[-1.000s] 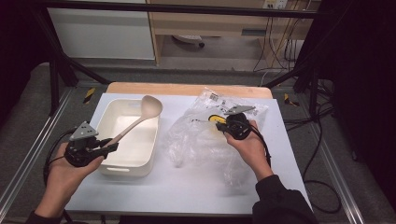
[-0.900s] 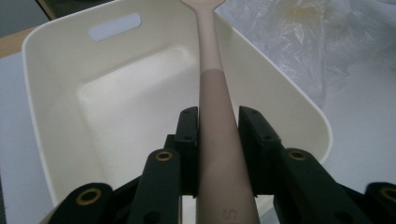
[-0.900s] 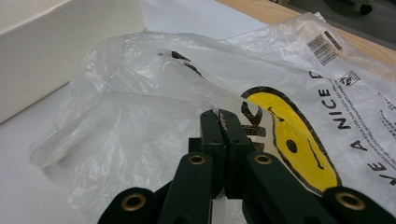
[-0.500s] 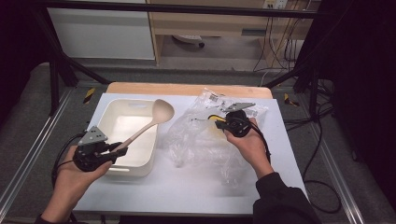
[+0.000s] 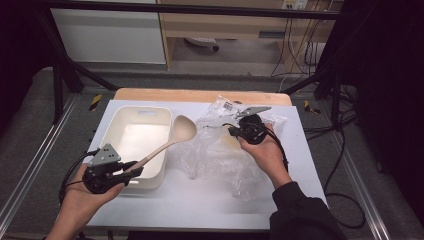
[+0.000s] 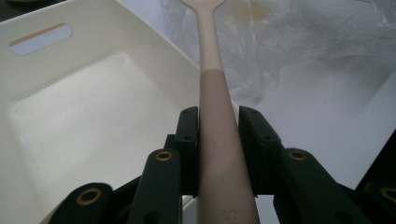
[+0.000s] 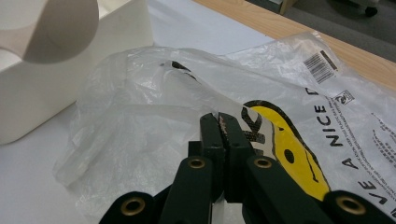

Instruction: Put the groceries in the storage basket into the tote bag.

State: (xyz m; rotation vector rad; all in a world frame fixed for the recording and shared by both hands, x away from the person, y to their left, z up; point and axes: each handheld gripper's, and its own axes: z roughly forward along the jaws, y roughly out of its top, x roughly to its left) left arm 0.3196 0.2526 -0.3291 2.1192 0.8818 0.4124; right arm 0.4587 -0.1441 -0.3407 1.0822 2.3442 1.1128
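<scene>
A pale wooden spoon [image 5: 170, 142] is clamped by its handle in my left gripper [image 5: 131, 170], which is shut on it at the near left. Its bowl [image 5: 184, 129] hangs over the right rim of the white bin [image 5: 120, 131], beside the bag. In the left gripper view the handle [image 6: 215, 135] runs straight up between the jaws of the left gripper [image 6: 217, 119]. A crumpled clear plastic bag [image 5: 220, 152] with a yellow print [image 7: 285, 140] lies at mid-table. My right gripper [image 5: 234, 131] is shut on a fold of the bag, as its own view shows [image 7: 223, 122].
The bin [image 6: 70, 116] is empty, with a handle slot in its far wall. The spoon bowl [image 7: 51, 28] and bin wall [image 7: 70, 84] sit left of the bag [image 7: 140, 121]. A wooden strip [image 5: 200, 95] runs along the table's far edge. Cables trail at the right.
My left gripper has moved right and nearer with the spoon, carrying its bowl from over the bin to the bin's right rim beside the bag. The right gripper has barely moved.
</scene>
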